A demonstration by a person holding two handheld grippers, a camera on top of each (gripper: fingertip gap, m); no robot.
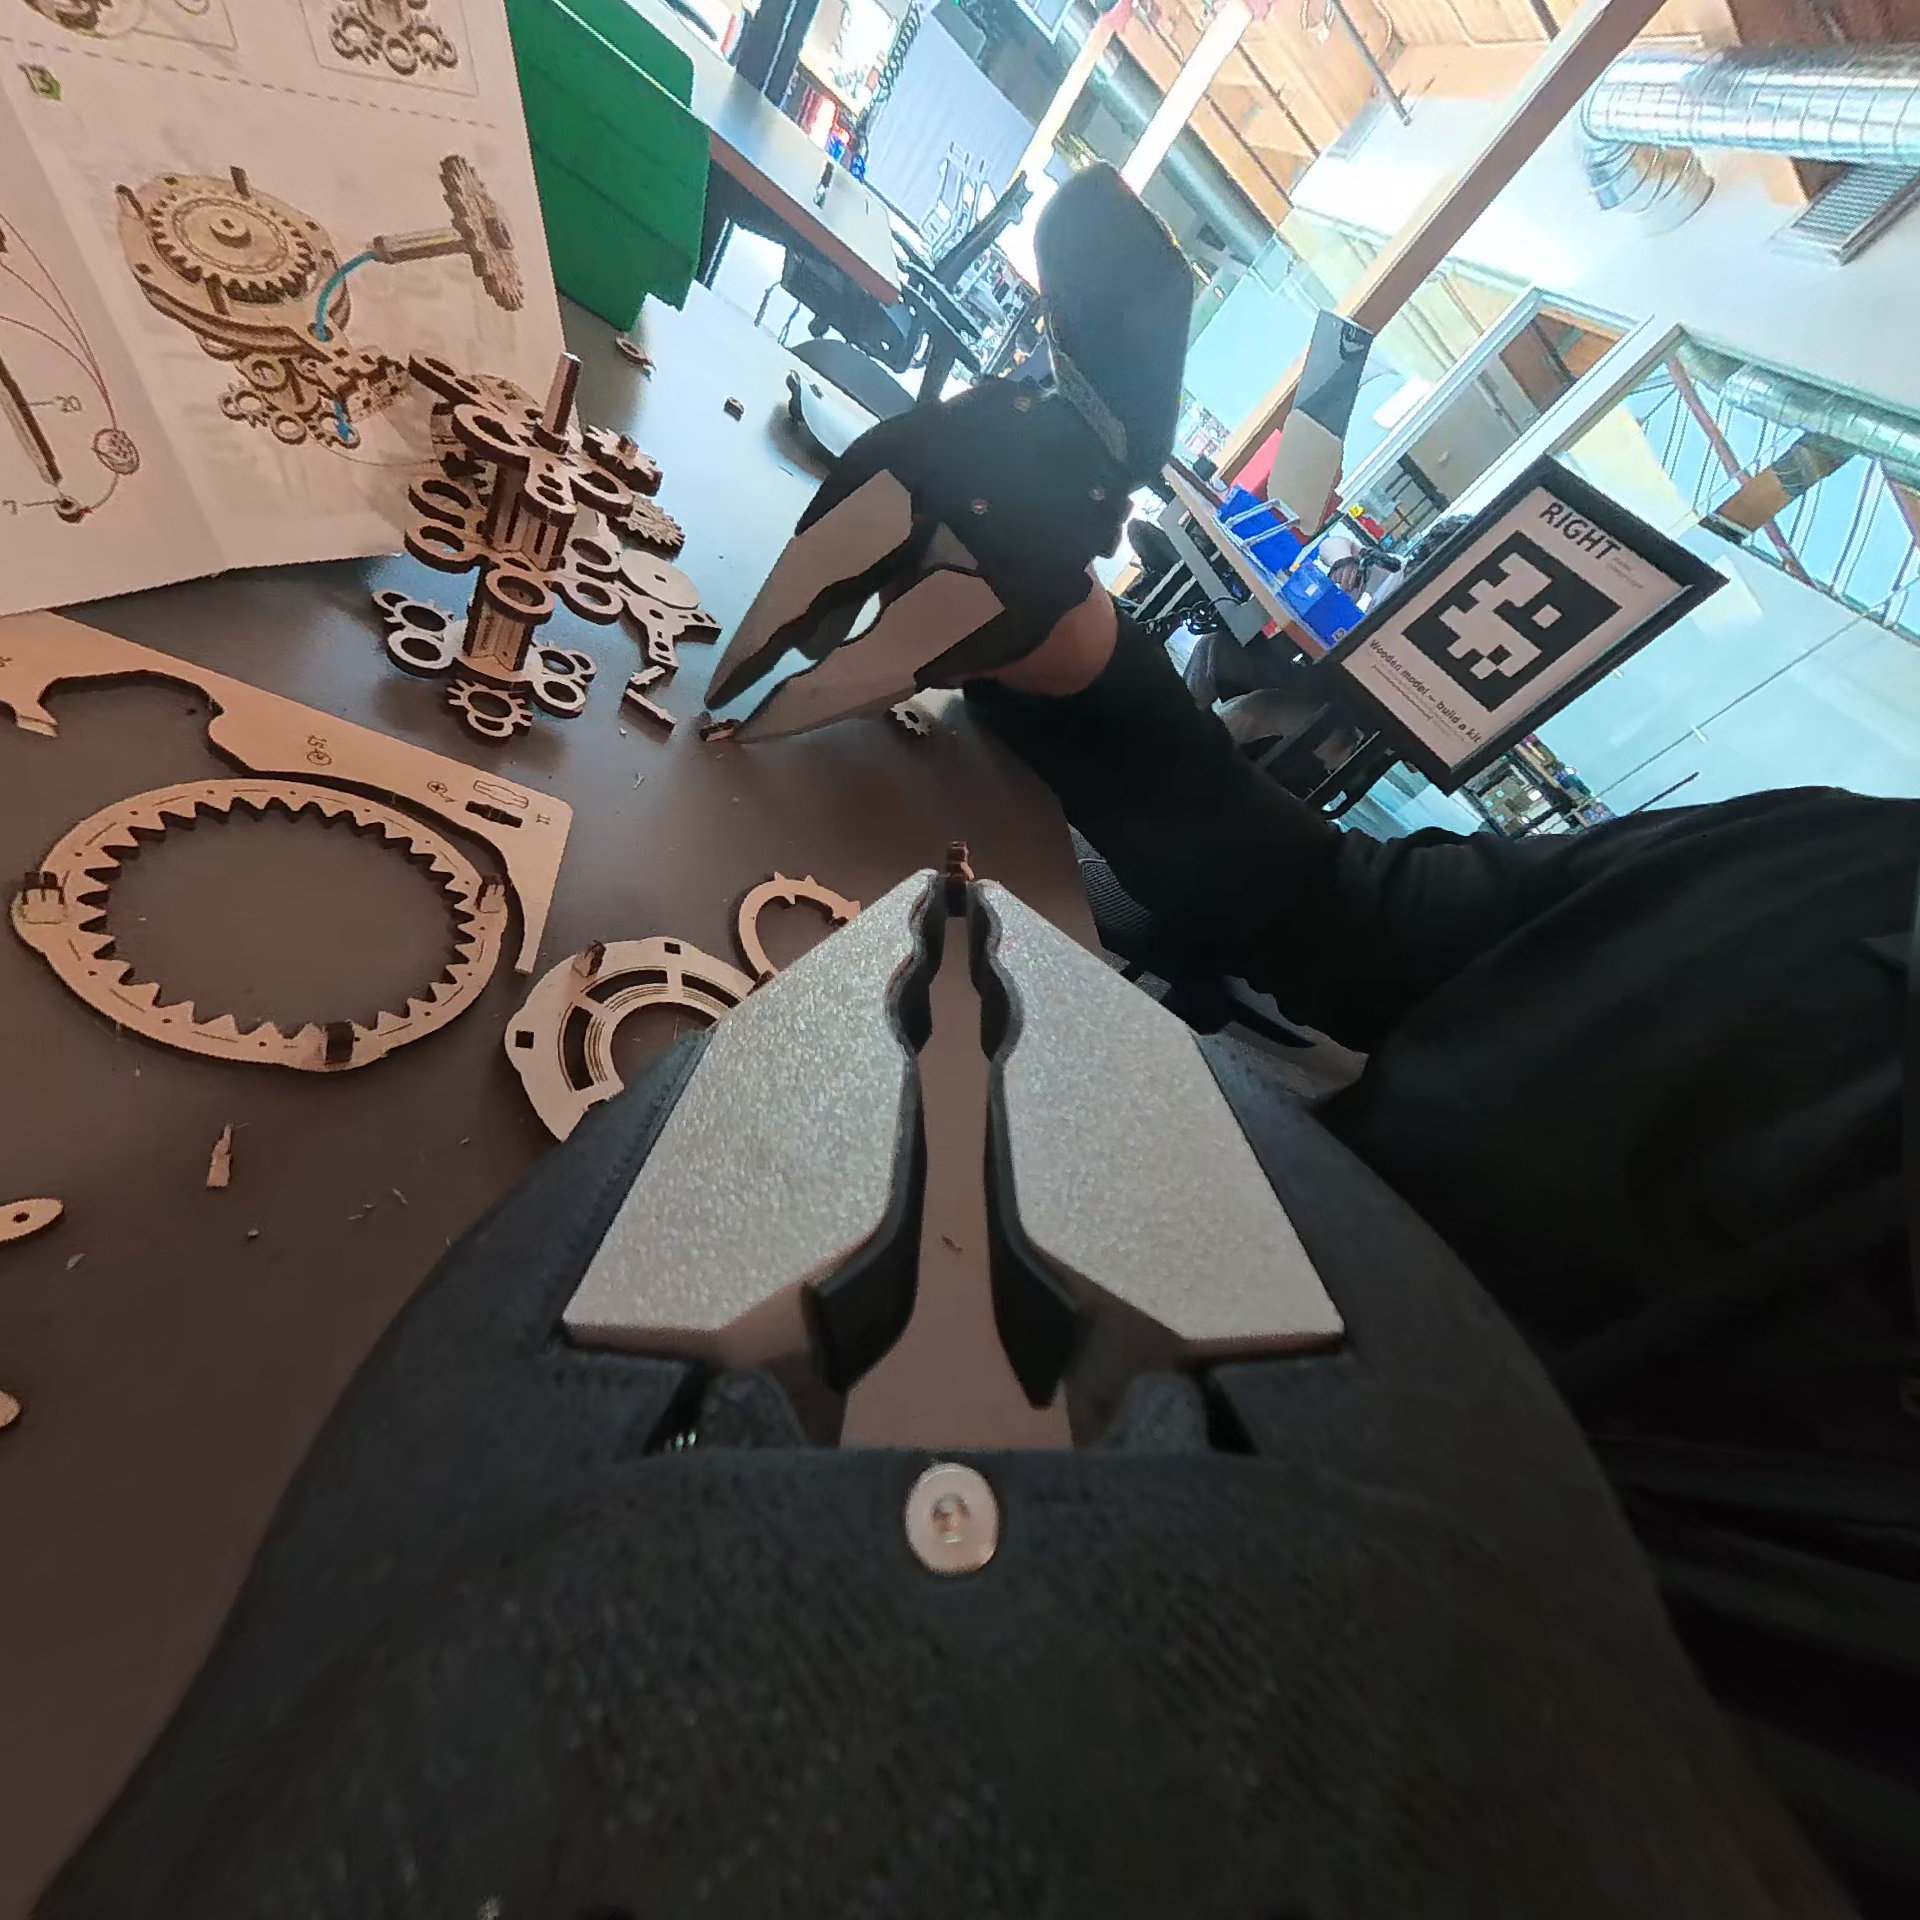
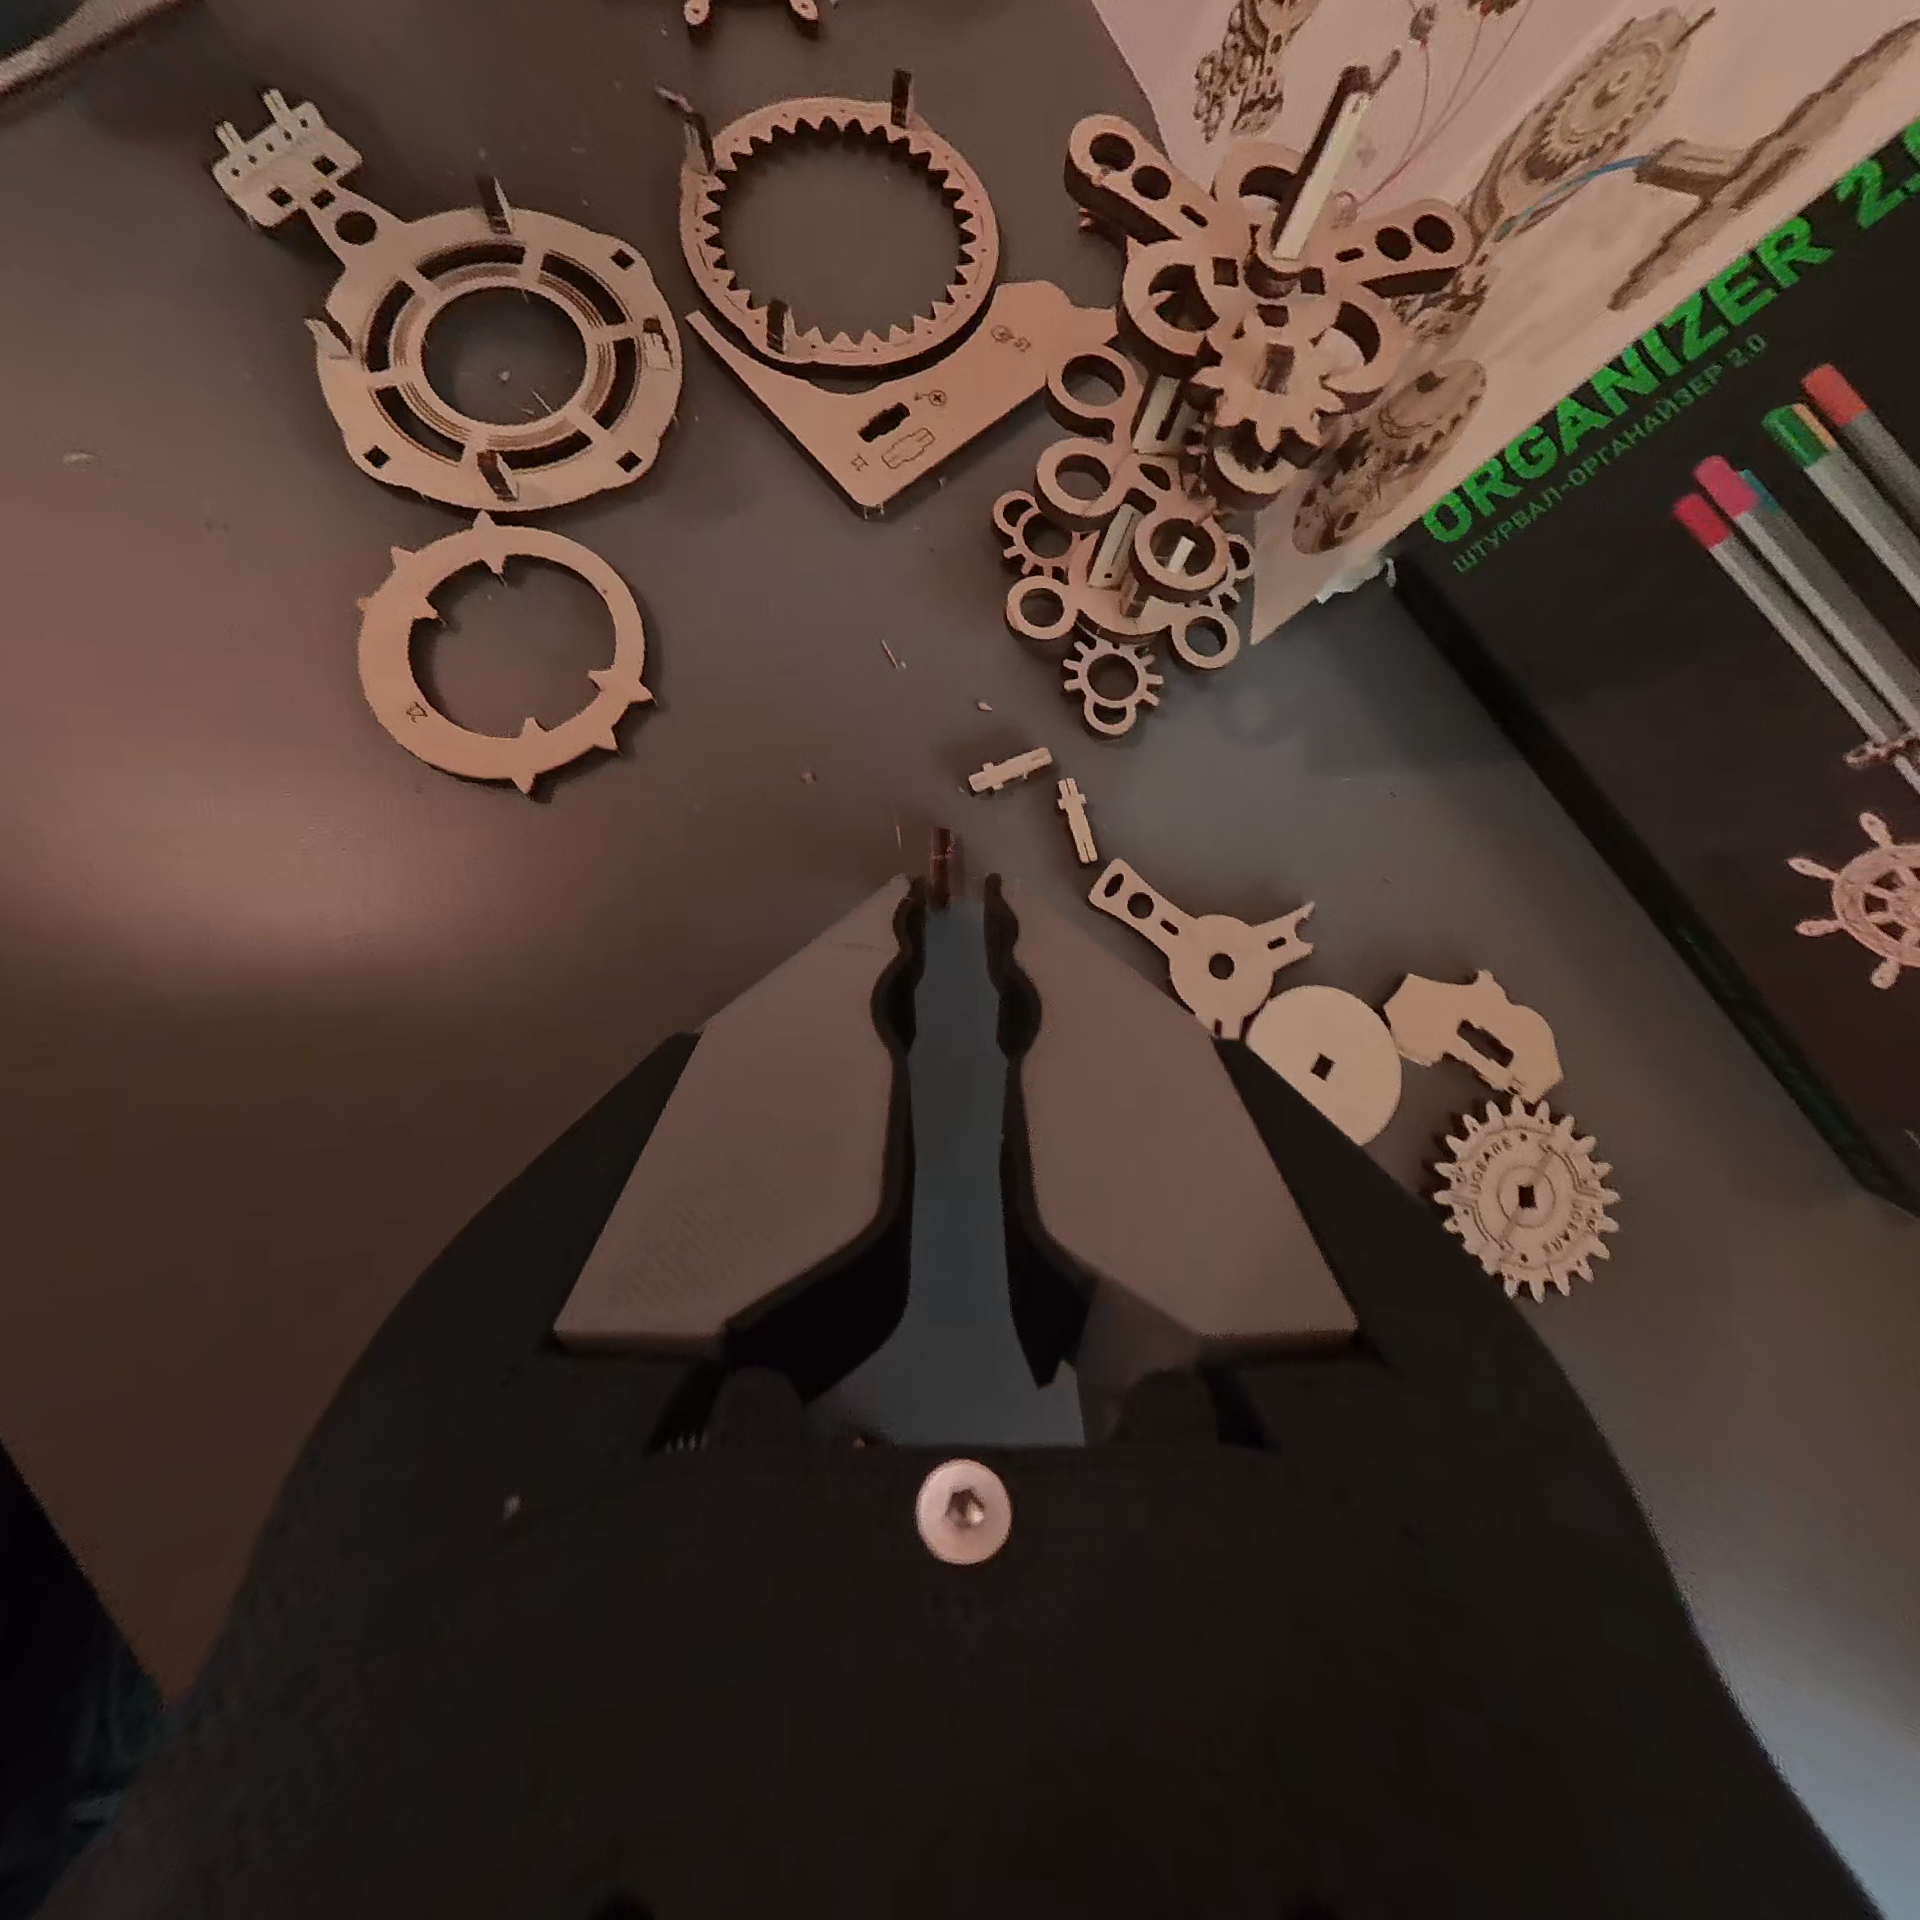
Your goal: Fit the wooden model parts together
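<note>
My left gripper is shut on a small dark wooden peg that sticks out past its tips, held just above the dark table. My right gripper points down at the table with its fingers a little apart. A small dark peg stands between its tips, close to the left finger. The right gripper also shows in the left wrist view, tips on the table. The part-built gear tower stands beyond.
A toothed ring plate, a round slotted frame and a spiked ring lie on the table. Loose pegs, a lever, a disc and a gear lie right. Instruction sheet and box stand behind. One gripper's finger ends stand about 15 centimeters off the other's. The lever is closer to my right gripper, around 4 centimeters from its tips; the left tips are 20 centimeters off.
</note>
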